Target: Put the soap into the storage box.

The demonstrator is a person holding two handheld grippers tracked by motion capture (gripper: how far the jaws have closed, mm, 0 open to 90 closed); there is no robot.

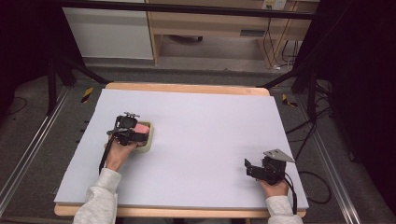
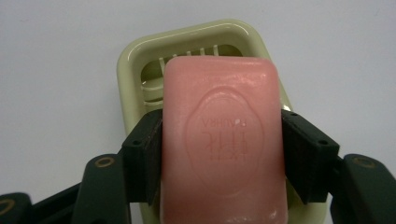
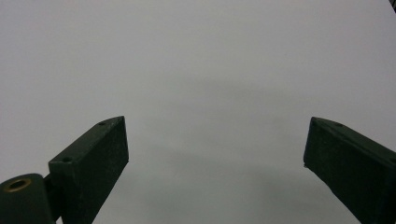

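A pink soap bar (image 2: 223, 140) with an embossed oval stamp lies over a pale green slotted soap dish (image 2: 126, 70). My left gripper (image 2: 223, 154) is shut on the bar, its black pads (image 2: 152, 154) pressing on both long sides. In the high view this gripper (image 1: 139, 134) is at the table's left, over the dish (image 1: 148, 142) with the soap (image 1: 143, 127) showing pink. My right gripper (image 1: 249, 167) rests near the front right of the table. Its jaws stand wide open in the right gripper view (image 3: 217, 144) with bare white surface between them.
A white sheet (image 1: 201, 121) covers the wooden table. A person's grey-sleeved forearms come in from the bottom edge. Dark frame legs and cables stand on the floor at both sides, and light wooden furniture stands behind the table.
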